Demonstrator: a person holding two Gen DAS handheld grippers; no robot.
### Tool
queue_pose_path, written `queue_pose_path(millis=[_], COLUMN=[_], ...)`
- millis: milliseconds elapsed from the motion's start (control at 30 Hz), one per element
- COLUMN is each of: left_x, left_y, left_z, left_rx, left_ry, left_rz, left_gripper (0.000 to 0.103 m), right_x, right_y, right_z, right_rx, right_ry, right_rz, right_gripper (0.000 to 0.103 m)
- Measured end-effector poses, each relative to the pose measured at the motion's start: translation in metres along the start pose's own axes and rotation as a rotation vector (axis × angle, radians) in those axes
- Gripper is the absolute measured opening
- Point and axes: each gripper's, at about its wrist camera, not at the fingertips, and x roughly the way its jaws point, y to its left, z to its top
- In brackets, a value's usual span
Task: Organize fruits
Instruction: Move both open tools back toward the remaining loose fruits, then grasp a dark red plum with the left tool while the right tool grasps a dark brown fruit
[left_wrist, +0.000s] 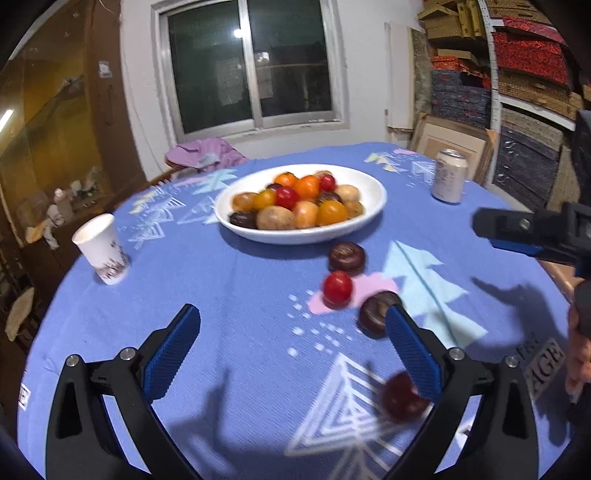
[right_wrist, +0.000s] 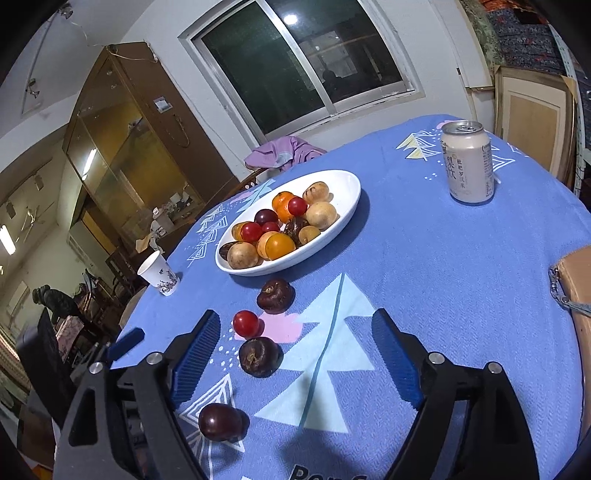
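A white oval bowl (left_wrist: 373, 206) (right_wrist: 347, 184) holds several red, orange, brown and dark fruits. Loose on the blue tablecloth lie a red tomato (left_wrist: 337, 288) (right_wrist: 246, 323) and three dark purple fruits (left_wrist: 347, 257) (left_wrist: 376, 314) (left_wrist: 400, 397), which also show in the right wrist view (right_wrist: 275, 295) (right_wrist: 258, 356) (right_wrist: 221, 421). My left gripper (left_wrist: 295, 343) hangs open over the cloth, its right finger beside the near dark fruits. My right gripper (right_wrist: 297, 354) is open too, with the middle dark fruit just inside its left finger and untouched.
A paper cup (left_wrist: 101, 249) (right_wrist: 159, 273) stands at the left, a drink can (left_wrist: 448, 175) (right_wrist: 468, 162) at the back right. A brown bag (right_wrist: 574, 284) lies at the right edge. A purple cloth (left_wrist: 201, 153) hangs behind the table.
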Motion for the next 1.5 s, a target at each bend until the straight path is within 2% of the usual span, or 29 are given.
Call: queue_pose_path(millis=[133,233,400,567,633,667,700,933,1067,1100,1200,1267,1367,1500], left_x=[-0.011,-0.017,-0.011,-0.001,0.003,0.006,0.009,0.013,0.022,0.023,0.021,0.011,0.000,0.008], left_y=[-0.018,-0.033,-0.054,-0.049,-0.047,-0.047,-0.046,-0.047,-0.045,-0.043,-0.040,-0.034,-0.012,0.020], left_z=[-0.011,-0.020,-0.028,-0.027,-0.028,-0.028,-0.029,-0.030,-0.033,-0.032,-0.032,-0.031,-0.028,-0.026], left_rx=[0.054,0.115,0.199,0.152,0.137,0.130,0.124,0.125,0.108,0.098,0.095,0.105,0.064,-0.031], left_ry=[0.014,0.004,0.047,0.092,0.113,0.129,0.144,0.166,0.220,0.224,0.227,0.190,0.133,0.149], left_rz=[-0.085,-0.125,-0.183,-0.251,-0.269,-0.284,-0.294,-0.301,-0.314,-0.314,-0.318,-0.292,-0.225,-0.172], left_gripper=[0.099,0.099,0.099,0.098,0.087,0.075,0.069,0.064,0.042,0.039,0.038,0.038,0.038,0.038], right_x=[0.001,0.002,0.004,0.006,0.006,0.007,0.007,0.011,0.013,0.013,0.014,0.015,0.021,0.026], right_y=[-0.006,-0.013,-0.016,-0.013,-0.012,-0.012,-0.012,-0.010,-0.006,-0.005,-0.004,0.001,0.019,0.050], right_z=[0.002,0.001,0.000,-0.001,-0.002,-0.002,-0.003,-0.004,-0.006,-0.007,-0.007,-0.008,-0.015,-0.030], right_rx=[0.035,0.072,0.099,0.081,0.079,0.078,0.078,0.071,0.045,0.040,0.024,-0.019,-0.136,-0.321], right_ry=[0.002,0.016,0.031,0.034,0.038,0.039,0.040,0.055,0.061,0.062,0.060,0.058,0.072,0.060], right_rz=[-0.010,-0.018,-0.014,-0.011,-0.012,-0.014,-0.016,-0.023,-0.027,-0.028,-0.027,-0.036,-0.047,-0.080], right_gripper=[0.091,0.091,0.091,0.092,0.092,0.092,0.092,0.092,0.092,0.092,0.092,0.092,0.092,0.092])
